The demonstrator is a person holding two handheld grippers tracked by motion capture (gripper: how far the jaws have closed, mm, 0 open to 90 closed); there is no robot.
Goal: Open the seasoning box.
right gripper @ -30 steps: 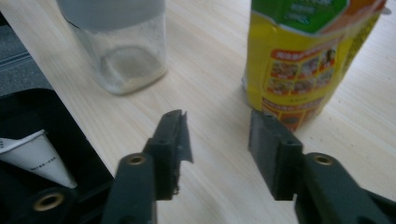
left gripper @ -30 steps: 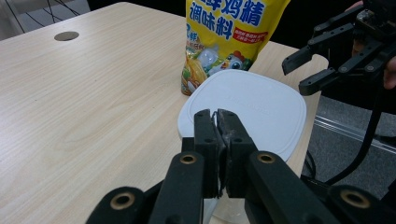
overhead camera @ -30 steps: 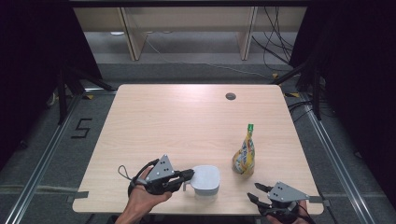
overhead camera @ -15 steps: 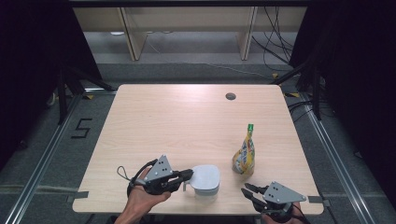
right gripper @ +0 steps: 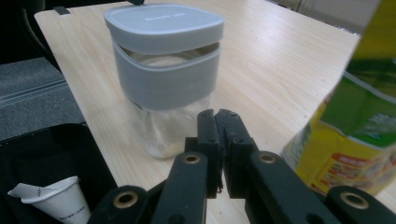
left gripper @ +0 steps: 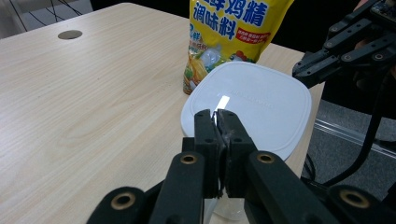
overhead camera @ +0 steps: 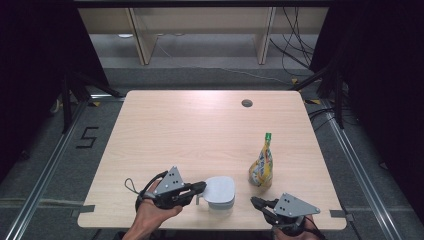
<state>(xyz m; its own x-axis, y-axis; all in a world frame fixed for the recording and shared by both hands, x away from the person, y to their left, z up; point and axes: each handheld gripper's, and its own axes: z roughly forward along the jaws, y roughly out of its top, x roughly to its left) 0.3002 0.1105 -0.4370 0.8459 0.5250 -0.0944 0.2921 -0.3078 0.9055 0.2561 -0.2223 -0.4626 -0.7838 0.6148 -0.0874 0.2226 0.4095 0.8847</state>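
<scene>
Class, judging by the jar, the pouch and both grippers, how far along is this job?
Early stage. Done: little; the jar has its lid on, and the seasoning pouch stands capped beside it. In hand: the left gripper, shut, is at the lid's edge; the right gripper is shut on nothing. Left: probably opening both and filling the jar.

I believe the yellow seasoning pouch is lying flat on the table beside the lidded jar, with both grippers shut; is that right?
Not quite: the yellow seasoning pouch stands upright, not flat, as the high view shows. It is beside the lidded jar, and the left gripper and right gripper are both shut.
</scene>
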